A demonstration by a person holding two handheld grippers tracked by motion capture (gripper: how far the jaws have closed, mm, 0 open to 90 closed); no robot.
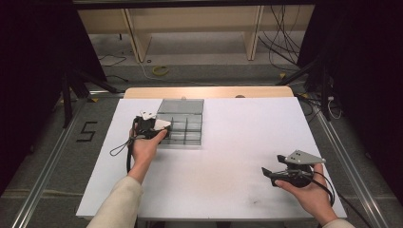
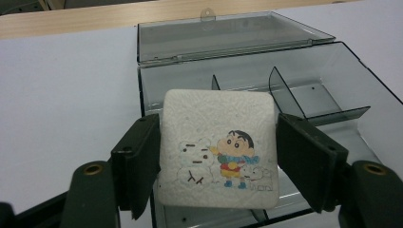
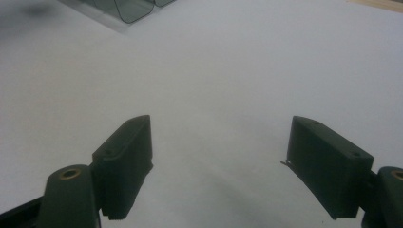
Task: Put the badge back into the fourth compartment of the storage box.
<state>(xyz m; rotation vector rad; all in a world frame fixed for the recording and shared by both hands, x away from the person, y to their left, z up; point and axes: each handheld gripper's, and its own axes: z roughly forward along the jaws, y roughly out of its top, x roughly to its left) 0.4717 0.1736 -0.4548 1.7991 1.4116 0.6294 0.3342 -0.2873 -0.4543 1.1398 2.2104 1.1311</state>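
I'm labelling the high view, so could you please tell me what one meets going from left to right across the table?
Left tongs holding a white square cartoon-printed pad → clear grey plastic compartment box with open lid → bare white tabletop → right tongs, open.

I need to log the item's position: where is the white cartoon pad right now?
The white cartoon pad sits between the left gripper's jaws, over the near left edge of the open clear compartment box, on the table's left in the high view.
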